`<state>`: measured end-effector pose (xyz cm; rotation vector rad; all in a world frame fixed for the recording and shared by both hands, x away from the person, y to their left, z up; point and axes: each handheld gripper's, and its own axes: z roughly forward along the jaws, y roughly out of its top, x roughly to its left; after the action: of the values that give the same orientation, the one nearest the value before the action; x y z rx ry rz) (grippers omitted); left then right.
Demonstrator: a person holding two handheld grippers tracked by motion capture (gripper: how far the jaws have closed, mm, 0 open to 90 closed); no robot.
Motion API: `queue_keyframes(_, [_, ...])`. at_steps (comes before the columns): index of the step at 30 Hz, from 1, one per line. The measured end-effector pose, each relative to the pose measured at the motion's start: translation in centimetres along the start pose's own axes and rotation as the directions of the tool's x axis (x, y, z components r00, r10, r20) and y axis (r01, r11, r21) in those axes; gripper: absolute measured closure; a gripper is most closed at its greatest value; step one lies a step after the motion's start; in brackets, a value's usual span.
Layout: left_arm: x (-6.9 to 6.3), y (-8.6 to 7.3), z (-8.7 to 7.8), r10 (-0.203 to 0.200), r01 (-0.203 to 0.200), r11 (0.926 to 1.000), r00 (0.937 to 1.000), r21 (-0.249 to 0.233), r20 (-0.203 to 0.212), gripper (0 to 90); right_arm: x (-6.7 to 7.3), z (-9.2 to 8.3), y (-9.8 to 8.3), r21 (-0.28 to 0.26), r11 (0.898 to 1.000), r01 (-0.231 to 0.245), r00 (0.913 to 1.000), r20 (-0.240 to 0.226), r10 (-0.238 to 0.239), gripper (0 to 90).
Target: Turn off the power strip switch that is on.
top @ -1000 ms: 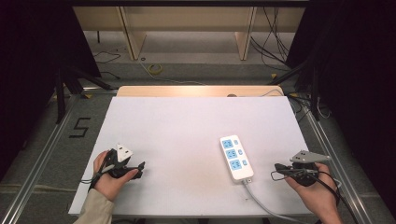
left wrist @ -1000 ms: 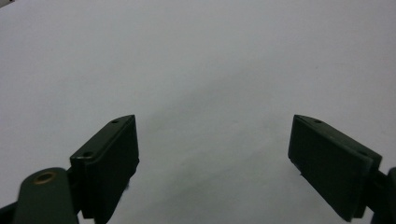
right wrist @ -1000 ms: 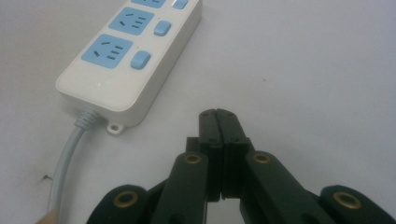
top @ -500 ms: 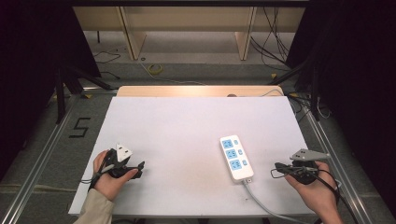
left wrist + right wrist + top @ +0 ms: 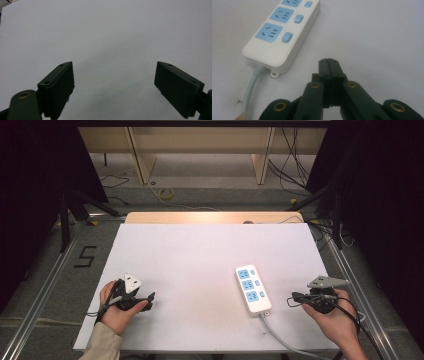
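Observation:
A white power strip with three blue sockets and blue switches lies on the white table, right of centre. Its grey cable runs off toward the front edge. My right gripper rests on the table just right of the strip and points left at it, a small gap apart. In the right gripper view its jaws are pressed together with nothing between them, and the strip's cable end lies just ahead to the left. My left gripper sits near the front left, its jaws wide apart over bare table.
A wooden board borders the table's far edge. Beyond it are shelf legs and loose cables on the floor. Metal rails run along both sides, with a "5" marked on the floor at the left.

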<state>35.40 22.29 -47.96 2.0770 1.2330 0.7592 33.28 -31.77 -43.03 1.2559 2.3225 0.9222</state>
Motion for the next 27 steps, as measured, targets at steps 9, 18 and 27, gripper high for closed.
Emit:
queue_keyframes(9, [0.0, 0.1, 0.0, 0.001, -0.001, 1.0, 1.0, -0.006, -0.001, 15.9, 0.0, 0.3, 0.6, 0.005, 1.0, 0.0, 1.0, -0.003, 0.0, 90.0])
queue_keyframes(18, [-0.1, 0.2, -0.1, 0.002, -0.002, 0.9999, 1.0, -0.013, 0.0, 16.0, 0.1, 0.5, 1.1, 0.006, 1.0, 0.001, 1.0, -0.008, -0.001, 90.0])
queue_keyframes(27, [-0.1, 0.3, -0.1, 0.005, -0.005, 0.9998, 1.0, -0.017, 0.002, 16.1, 0.1, 0.7, 1.7, 0.006, 1.0, 0.004, 0.9999, -0.011, -0.004, 90.0])
